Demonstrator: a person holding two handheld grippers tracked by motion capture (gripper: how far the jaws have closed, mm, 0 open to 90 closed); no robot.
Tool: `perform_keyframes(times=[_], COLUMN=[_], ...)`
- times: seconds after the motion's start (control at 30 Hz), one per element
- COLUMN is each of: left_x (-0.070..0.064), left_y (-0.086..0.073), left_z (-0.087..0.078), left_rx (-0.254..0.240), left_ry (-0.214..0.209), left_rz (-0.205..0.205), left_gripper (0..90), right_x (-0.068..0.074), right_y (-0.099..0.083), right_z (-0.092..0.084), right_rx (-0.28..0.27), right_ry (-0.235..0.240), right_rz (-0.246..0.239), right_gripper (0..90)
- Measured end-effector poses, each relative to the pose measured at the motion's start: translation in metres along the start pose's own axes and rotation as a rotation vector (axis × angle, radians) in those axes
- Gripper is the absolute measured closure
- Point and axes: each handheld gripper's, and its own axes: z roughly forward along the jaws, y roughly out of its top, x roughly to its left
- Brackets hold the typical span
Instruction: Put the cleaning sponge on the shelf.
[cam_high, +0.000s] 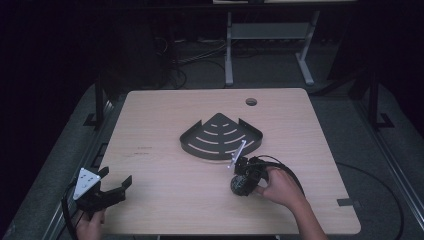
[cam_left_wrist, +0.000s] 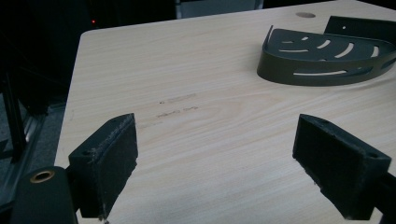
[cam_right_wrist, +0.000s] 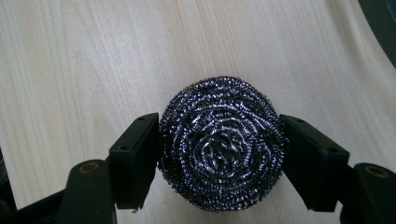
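- Dark room, pale wood desk (cam_high: 165, 125); high view: black corner shelf (cam_high: 220, 137) mid-desk, right claw (cam_high: 241, 180) at its 5 o'clock over a steel scourer (cam_high: 239, 186), right hand (cam_high: 280, 186) behind it; left claw (cam_high: 112, 185) near the desk's 7 o'clock corner.
- Left gripper view: left claw (cam_left_wrist: 224, 158) spread wide, bare desk (cam_left_wrist: 210, 116) between pads, shelf (cam_left_wrist: 327, 58) at 1 o'clock.
- Right gripper view: right claw (cam_right_wrist: 219, 149) clamped on scourer (cam_right_wrist: 222, 144), pads (cam_right_wrist: 137, 156) pressing both sides, scourer on desk (cam_right_wrist: 93, 60).
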Motion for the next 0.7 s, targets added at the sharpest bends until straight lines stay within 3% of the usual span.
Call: perform_keyframes(times=[0.37, 0.7], left_x=[-0.001, 0.000], left_y=[0.000, 0.000], left_z=[-0.001, -0.001], left_rx=[-0.005, -0.005], left_ry=[0.002, 0.002], left_rz=[-0.006, -0.008], left_gripper=[13.2, 13.2], right_x=[0.002, 0.000], right_y=[-0.001, -0.004], right_z=[-0.003, -0.015], right_rx=[0.002, -0.030], right_ry=[-0.002, 0.000], right_rz=[-0.002, 0.007], right_gripper=[34.3, 34.5])
